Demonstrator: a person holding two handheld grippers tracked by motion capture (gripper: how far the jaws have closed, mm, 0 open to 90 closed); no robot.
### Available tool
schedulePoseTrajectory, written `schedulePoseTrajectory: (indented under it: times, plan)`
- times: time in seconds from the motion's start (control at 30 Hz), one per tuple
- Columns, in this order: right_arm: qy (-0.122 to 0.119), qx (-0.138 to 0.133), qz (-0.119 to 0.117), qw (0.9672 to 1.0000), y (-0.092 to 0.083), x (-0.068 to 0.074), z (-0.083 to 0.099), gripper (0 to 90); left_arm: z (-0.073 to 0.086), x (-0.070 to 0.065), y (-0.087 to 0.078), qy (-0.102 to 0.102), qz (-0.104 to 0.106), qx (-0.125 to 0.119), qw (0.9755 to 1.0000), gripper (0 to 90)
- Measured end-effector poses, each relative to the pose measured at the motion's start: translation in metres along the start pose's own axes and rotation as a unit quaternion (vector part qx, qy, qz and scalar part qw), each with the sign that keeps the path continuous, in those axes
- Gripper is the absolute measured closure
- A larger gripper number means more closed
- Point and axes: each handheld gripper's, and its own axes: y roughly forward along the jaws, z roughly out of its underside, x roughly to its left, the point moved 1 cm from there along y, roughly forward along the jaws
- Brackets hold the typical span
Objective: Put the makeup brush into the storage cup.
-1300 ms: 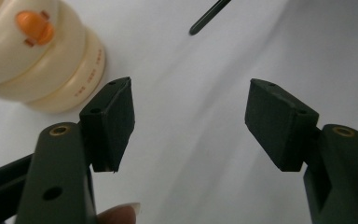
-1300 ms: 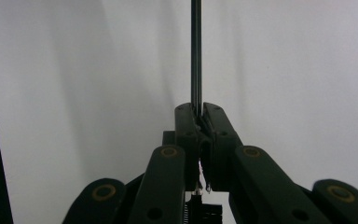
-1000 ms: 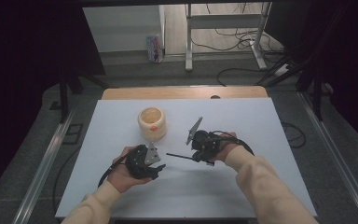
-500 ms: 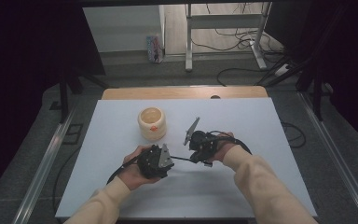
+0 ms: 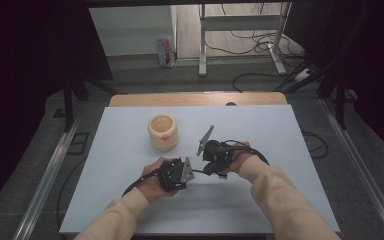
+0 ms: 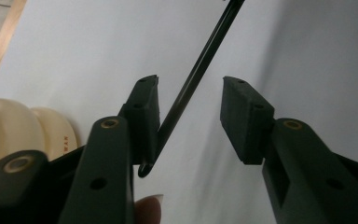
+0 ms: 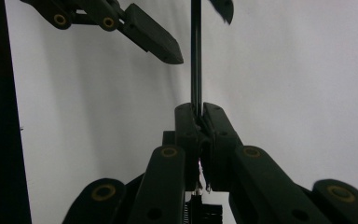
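My right gripper (image 5: 206,167) (image 7: 198,112) is shut on a thin black rod (image 7: 196,60) that sticks straight out ahead of its pads. My left gripper (image 5: 192,175) (image 6: 191,93) faces it over the table. The rod (image 6: 205,51) passes slantwise between its jaws, which have just been closing. The rod lies against one pad (image 6: 147,112) while the other pad (image 6: 244,116) stands apart from it. The rod ends in a small curl near the base of that jaw. In the right gripper view the left gripper's fingers (image 7: 154,39) flank the rod.
A cream ribbed cup (image 5: 163,131) (image 6: 23,135) stands on the white table (image 5: 280,140), behind and to the left of the hands. A wooden strip (image 5: 195,99) runs along the table's far edge. Cables trail from both grippers.
My left hand has moved right, up to the right gripper, and its jaws have narrowed around the rod. The right hand has kept still.
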Motion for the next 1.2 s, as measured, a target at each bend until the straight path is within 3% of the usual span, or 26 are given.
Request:
schedulePoseTrajectory:
  times: [0.3,0.5,0.6,0.63,0.7,0.77,0.8,0.83,0.87,0.9,1.03,1.1,1.13,1.2]
  plan:
    - [-0.006,0.001,-0.016,0.9999,0.004,0.002,-0.002,85.8,-0.002,-0.004,0.003,0.012,0.012,0.011,0.9998,76.7]
    - [-0.007,0.001,-0.02,0.9998,0.004,0.002,-0.003,84.7,-0.001,-0.007,0.003,0.022,0.028,0.02,0.9992,80.9]
    - [-0.003,-0.006,-0.005,1.0,0.003,0.002,-0.003,77.5,-0.001,-0.008,0.003,0.024,0.039,0.021,0.9988,85.0]
    - [0.006,-0.015,0.005,0.9999,0.002,0.0,-0.003,67.5,-0.002,-0.008,0.003,0.022,0.042,0.023,0.9986,85.1]
    - [0.023,-0.031,0.025,0.999,-0.001,-0.001,-0.003,58.7,-0.002,-0.007,0.002,0.02,0.041,0.023,0.9987,85.1]
    - [0.031,-0.038,0.03,0.9984,-0.002,-0.002,-0.003,56.4,-0.002,-0.006,0.002,0.02,0.041,0.023,0.9987,85.2]
    - [0.049,-0.062,0.051,0.9955,-0.008,-0.005,-0.002,49.3,-0.001,-0.006,0.001,0.017,0.042,0.024,0.9987,85.2]
    - [0.049,-0.062,0.051,0.9955,-0.008,-0.005,-0.002,49.3,-0.001,-0.005,0.001,0.019,0.041,0.024,0.9987,85.2]
    - [0.062,-0.082,0.071,0.9922,-0.014,-0.007,-0.001,46.0,-0.001,-0.005,0.0,0.017,0.042,0.023,0.9987,85.2]
    - [0.062,-0.082,0.071,0.9922,-0.014,-0.007,-0.001,46.0,0.0,-0.004,0.0,0.016,0.041,0.025,0.9987,85.2]
    - [0.092,-0.127,0.103,0.9822,-0.03,-0.009,0.006,42.1,0.001,-0.003,-0.003,0.01,0.038,0.02,0.999,85.2]
    - [0.118,-0.164,0.112,0.9731,-0.04,-0.005,0.015,41.1,0.002,-0.002,-0.005,0.005,0.036,0.019,0.9991,85.2]
    - [0.118,-0.164,0.112,0.9731,-0.04,-0.005,0.015,41.1,0.004,-0.002,-0.006,0.0,0.035,0.016,0.9993,85.2]
    - [0.138,-0.197,0.12,0.9631,-0.047,0.0,0.029,39.7,0.006,-0.001,-0.008,-0.013,0.036,0.01,0.9992,85.2]
